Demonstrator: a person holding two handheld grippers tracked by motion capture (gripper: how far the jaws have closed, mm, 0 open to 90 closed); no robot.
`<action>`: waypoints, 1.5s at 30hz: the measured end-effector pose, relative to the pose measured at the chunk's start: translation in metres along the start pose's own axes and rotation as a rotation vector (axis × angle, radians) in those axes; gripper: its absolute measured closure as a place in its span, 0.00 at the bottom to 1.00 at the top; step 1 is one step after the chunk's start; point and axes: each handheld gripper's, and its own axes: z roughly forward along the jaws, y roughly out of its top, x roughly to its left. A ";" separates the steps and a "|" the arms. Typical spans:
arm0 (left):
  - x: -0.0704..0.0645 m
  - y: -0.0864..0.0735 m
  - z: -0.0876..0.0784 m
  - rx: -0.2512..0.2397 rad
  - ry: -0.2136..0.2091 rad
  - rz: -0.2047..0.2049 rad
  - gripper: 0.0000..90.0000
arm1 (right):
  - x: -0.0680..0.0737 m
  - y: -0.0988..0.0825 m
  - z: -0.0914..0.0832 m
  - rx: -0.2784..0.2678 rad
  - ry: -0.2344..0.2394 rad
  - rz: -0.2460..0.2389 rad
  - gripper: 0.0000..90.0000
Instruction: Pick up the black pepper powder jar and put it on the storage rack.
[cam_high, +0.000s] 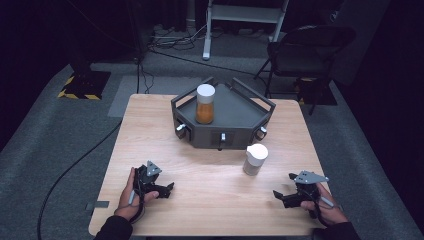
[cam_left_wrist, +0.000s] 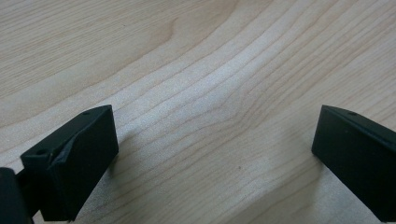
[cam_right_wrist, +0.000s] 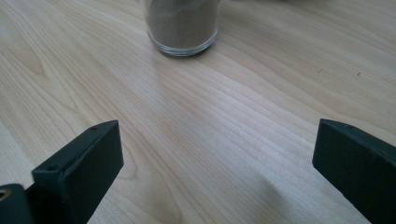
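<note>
— Jar (cam_high: 255, 159) with the white lid, where do we see it?
— Upright on the tabletop (cam_high: 210, 200), just in front of the grey tray (cam_high: 235, 117), nearest our right gripper (cam_high: 285, 196).
— And that gripper's jaws?
— Spread wide, holding nothing, the jar's glass base ahead of them.
— Our left gripper (cam_high: 162, 189)?
— Jaws spread too, over bare wood. An orange-filled jar (cam_high: 205, 104) stands inside the tray.

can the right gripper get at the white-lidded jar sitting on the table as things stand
Probably yes: the right gripper has its jaws wide open, and bare table lies between it and the jar; nothing stands between.
</note>
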 end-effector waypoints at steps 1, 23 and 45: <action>0.000 0.000 0.000 0.000 0.000 0.000 0.00 | 0.000 0.000 -0.001 -0.006 0.000 0.000 0.02; 0.000 0.000 0.000 0.000 0.000 -0.001 0.00 | 0.007 0.021 0.006 -0.100 0.004 0.001 0.02; 0.000 -0.001 0.000 -0.001 -0.001 -0.001 0.00 | 0.018 0.046 0.049 -0.102 -0.009 0.017 0.02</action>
